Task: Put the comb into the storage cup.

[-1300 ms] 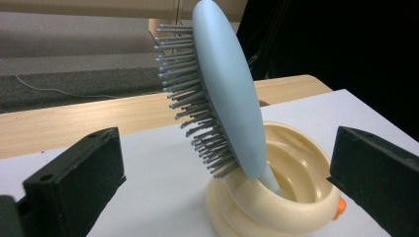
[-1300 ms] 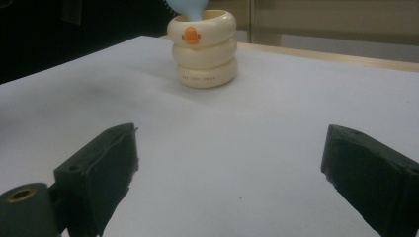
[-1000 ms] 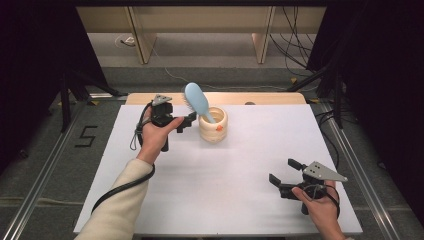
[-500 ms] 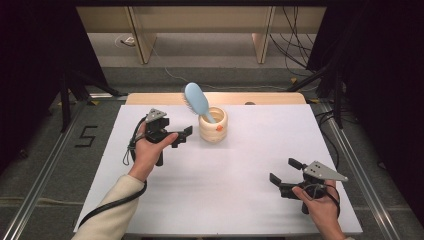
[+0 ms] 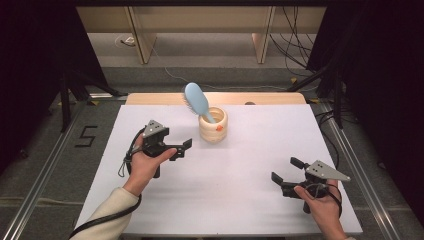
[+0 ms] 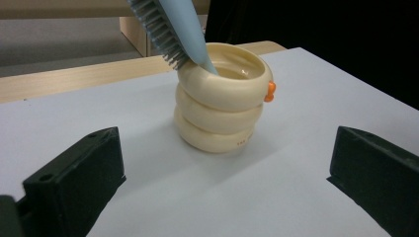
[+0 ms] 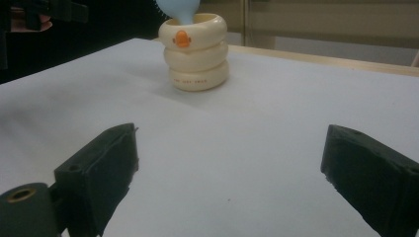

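Left gripper [image 5: 186, 148] pulled back from cream cup [image 5: 213, 125], jaws wide, centre-left of frame; blue brush [image 5: 197, 101] leaning inside cup. Right gripper [image 5: 286, 176] unmoved lower right, jaws wide.

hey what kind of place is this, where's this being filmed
Probably a lab or recording setup, not a home: a white table holding just a cream cup with a blue hairbrush, loose cables on the floor behind, and dark curtains at the sides.

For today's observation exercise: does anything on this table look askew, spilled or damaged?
Only one thing stands askew. The blue hairbrush sits handle-down in the cream ringed cup, leaning over the rim with its bristled head sticking well out. The cup itself stands upright on the white table; nothing looks spilled or broken.
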The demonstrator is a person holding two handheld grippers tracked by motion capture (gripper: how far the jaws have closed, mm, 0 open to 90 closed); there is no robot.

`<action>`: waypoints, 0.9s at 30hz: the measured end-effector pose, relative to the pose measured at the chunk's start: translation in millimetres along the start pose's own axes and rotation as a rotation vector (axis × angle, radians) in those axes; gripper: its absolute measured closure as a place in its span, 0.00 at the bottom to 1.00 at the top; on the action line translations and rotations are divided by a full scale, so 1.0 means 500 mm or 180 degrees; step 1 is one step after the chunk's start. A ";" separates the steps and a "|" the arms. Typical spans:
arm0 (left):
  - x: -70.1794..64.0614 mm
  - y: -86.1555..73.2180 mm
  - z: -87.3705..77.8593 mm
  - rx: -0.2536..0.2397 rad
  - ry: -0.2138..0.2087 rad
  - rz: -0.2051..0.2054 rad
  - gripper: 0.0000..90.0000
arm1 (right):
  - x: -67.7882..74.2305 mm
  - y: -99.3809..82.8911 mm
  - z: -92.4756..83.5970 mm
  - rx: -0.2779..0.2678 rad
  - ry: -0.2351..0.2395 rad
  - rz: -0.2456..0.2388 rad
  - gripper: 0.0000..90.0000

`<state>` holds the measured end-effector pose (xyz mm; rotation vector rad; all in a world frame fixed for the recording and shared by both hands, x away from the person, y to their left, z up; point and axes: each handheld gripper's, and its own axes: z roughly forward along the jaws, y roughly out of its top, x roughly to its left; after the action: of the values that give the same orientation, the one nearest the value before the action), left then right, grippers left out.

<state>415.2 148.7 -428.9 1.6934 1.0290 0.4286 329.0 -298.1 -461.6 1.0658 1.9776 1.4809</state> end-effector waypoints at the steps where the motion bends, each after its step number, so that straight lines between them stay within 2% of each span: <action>1: -0.002 -0.005 -0.002 0.0003 -0.0004 0.0002 0.00 | 0.000 0.000 0.000 0.0002 0.0000 -0.0005 0.09; 10: -0.009 -0.041 -0.035 0.0087 -0.0071 0.0107 0.00 | -0.002 0.000 0.000 0.0012 0.0006 -0.0015 0.09; 18: -0.016 -0.068 -0.066 0.0044 -0.0095 0.0209 0.00 | -0.001 0.000 0.000 0.0010 0.0021 -0.0017 0.10; 20: -0.018 -0.074 -0.072 0.0051 -0.0112 0.0200 0.00 | -0.001 -0.001 0.000 0.0011 0.0024 -0.0020 0.10; 24: -0.021 -0.085 -0.081 0.0111 -0.0097 0.0280 0.00 | -0.001 -0.002 0.001 0.0021 0.0031 -0.0014 0.10; 27: -0.022 -0.089 -0.086 0.0136 -0.0116 0.0284 0.00 | -0.001 -0.002 0.002 0.0024 0.0033 -0.0021 0.10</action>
<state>359.6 168.8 -450.7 1.7839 0.9445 0.4344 329.5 -298.0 -462.8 1.0558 1.9933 1.4797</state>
